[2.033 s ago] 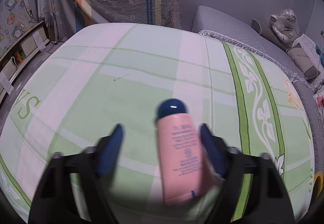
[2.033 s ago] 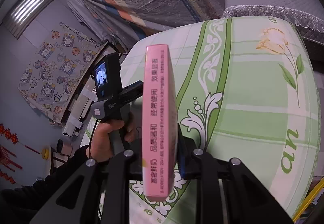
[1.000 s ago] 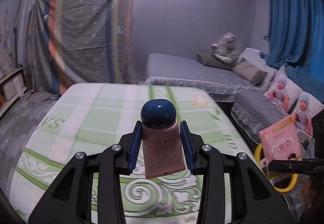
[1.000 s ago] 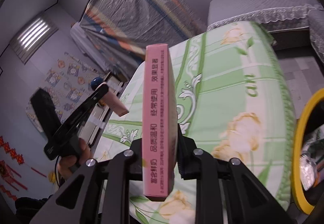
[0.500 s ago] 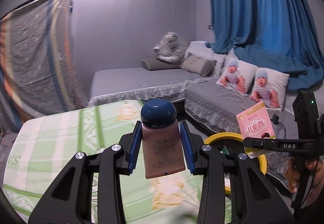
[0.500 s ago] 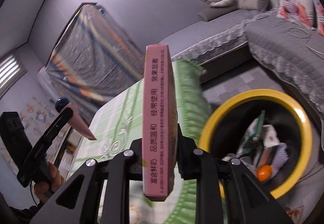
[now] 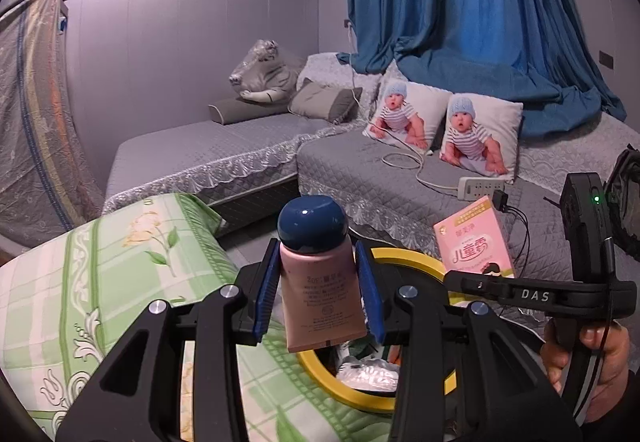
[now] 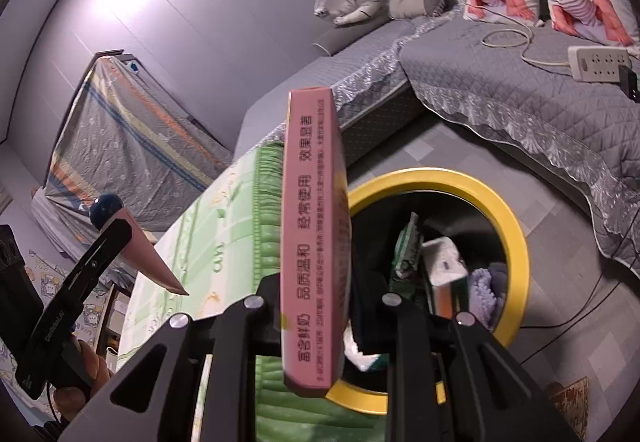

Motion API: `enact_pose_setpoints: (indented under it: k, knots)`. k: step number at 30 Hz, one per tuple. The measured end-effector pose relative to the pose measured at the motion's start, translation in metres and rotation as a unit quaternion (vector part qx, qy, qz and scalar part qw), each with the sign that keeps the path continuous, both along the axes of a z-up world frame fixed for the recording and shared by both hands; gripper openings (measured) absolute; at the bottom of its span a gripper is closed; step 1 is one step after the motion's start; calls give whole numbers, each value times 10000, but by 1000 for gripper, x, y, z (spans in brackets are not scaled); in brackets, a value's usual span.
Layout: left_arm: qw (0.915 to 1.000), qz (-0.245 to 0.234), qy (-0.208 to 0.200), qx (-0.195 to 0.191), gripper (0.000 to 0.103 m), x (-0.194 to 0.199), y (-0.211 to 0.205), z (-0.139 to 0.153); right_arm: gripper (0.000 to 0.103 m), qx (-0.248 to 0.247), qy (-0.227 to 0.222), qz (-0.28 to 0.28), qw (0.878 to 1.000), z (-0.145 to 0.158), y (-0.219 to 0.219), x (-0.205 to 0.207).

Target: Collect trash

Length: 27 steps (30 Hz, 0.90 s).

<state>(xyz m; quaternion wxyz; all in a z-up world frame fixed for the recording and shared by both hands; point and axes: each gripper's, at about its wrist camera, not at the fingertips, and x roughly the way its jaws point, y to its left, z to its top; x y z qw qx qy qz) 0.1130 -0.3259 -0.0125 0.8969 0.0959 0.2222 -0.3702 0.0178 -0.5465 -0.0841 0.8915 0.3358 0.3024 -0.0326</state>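
In the left wrist view, a pink tube (image 7: 322,302) with a dark blue cap (image 7: 313,220) is being clamped upright between the blue pads of the left gripper (image 7: 319,288); it is being held above the near rim of a yellow-rimmed bin (image 7: 404,256), just beside the edge of the green patterned cloth (image 7: 100,282); the right gripper (image 7: 478,284) is being seen side-on at the right, a pink box (image 7: 474,242) standing in it, a hand (image 7: 588,358) wrapping its handle.

In the right wrist view, the pink box (image 8: 314,242) is being gripped edge-on by the right gripper (image 8: 314,306), over the bin's (image 8: 516,234) near-left rim; wrappers and packets (image 8: 436,270) are lying inside the bin; the left gripper (image 8: 108,242) with the tube (image 8: 144,254) is being held at the far left over the cloth (image 8: 224,226).
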Motion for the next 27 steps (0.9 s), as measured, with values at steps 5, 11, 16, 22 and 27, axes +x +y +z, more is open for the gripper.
enact_pose_setpoints:
  k: [5,11,16,22,27]
  knots:
    - [9997,-106,152,136,36,7,-26,-18,21,50,196,-132,9997,-17,-10,4]
    - [9979,-177,554,282,36,32,-43,-48,21,186,496,-270,9982,-35,-21,13]
    - [9947,-133,996,235,64,50,-46,-65,37,-44,664,-665,9956,-34,-26,11]
    - [9954,99,935,-172,90,52,-13,-51,60,-237,587,-1076,9922,-16,-27,-6]
    - [9952,549,450,-673,95,39,43,-26,85,-715,510,-1252,9882,7,-5,-15]
